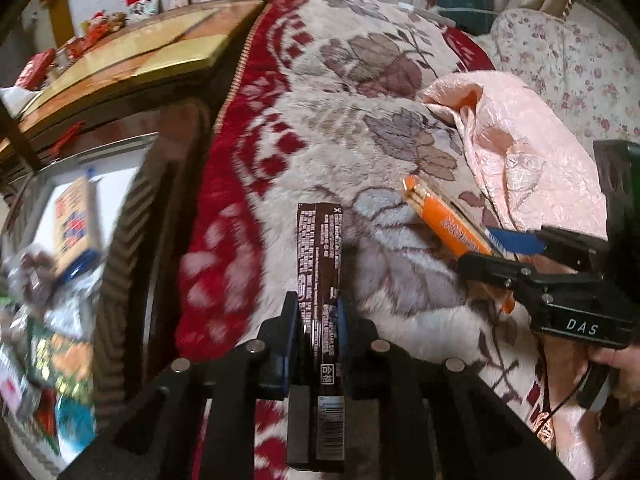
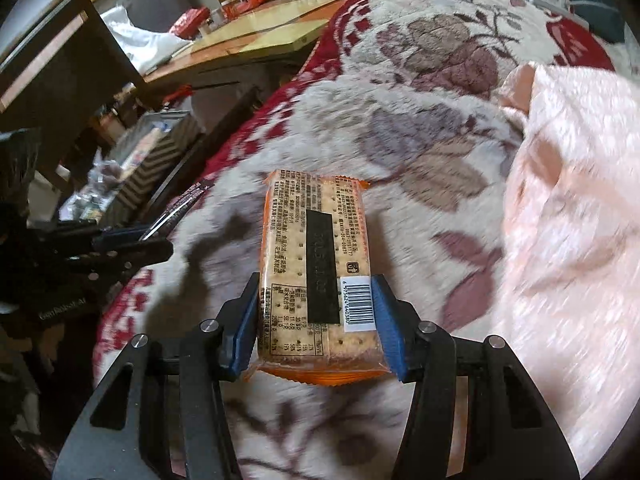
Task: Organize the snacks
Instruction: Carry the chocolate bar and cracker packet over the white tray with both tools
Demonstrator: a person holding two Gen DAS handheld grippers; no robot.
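Blanket (image 1: 360,128): cream plush, red border with broken check pattern, mauve and grey-brown leaf-and-flower print.
Quilt (image 1: 532,152): pale pink, glossy, stitched texture.
Floral cover (image 1: 572,60): white ground, small pink-red roses.
Brown packet (image 1: 320,264): dark brown wrapper, white print, white barcode patch.
Cracker pack (image 2: 316,264): orange edges, clear face over tan dotted crackers, black stripe, white barcode label.
Left gripper (image 1: 318,320): black frame, blue pads.
Right gripper (image 2: 316,320): black frame, blue pads.
Tabletop (image 1: 132,52): glossy yellow-and-orange panels, dark frame.
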